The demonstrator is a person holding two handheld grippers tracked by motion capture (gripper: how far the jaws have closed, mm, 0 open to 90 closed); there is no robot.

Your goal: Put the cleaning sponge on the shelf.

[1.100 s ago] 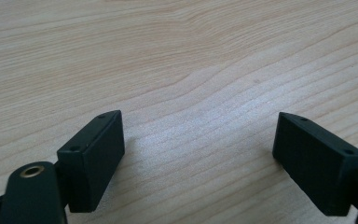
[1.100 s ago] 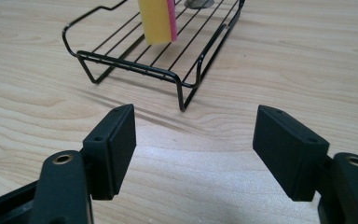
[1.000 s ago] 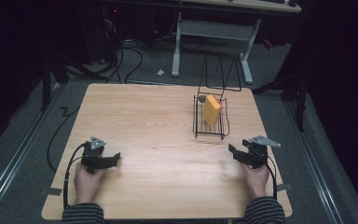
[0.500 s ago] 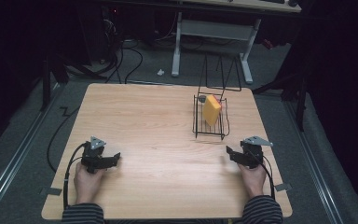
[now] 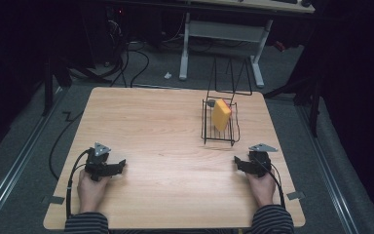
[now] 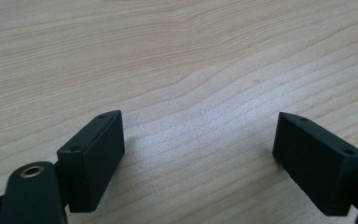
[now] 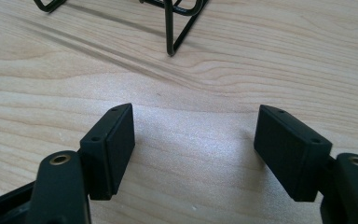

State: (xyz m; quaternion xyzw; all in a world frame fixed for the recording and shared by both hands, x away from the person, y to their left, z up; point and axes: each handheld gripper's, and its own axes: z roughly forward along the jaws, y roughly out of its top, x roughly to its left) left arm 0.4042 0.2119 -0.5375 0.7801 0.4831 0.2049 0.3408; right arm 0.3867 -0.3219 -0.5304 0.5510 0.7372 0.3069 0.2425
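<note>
Claws wait wide and empty: left claw (image 5: 119, 165), right claw (image 5: 237, 164). We probably reach next for the yellow block (image 5: 220, 114) in the wire rack (image 5: 219, 139).

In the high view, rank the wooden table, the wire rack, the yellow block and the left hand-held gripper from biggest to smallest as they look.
1. Wooden table, by far the largest.
2. Wire rack.
3 and 4. Left hand-held gripper and yellow block look about alike. The hand-held gripper sits nearer the camera, so I won't rank them.
</note>
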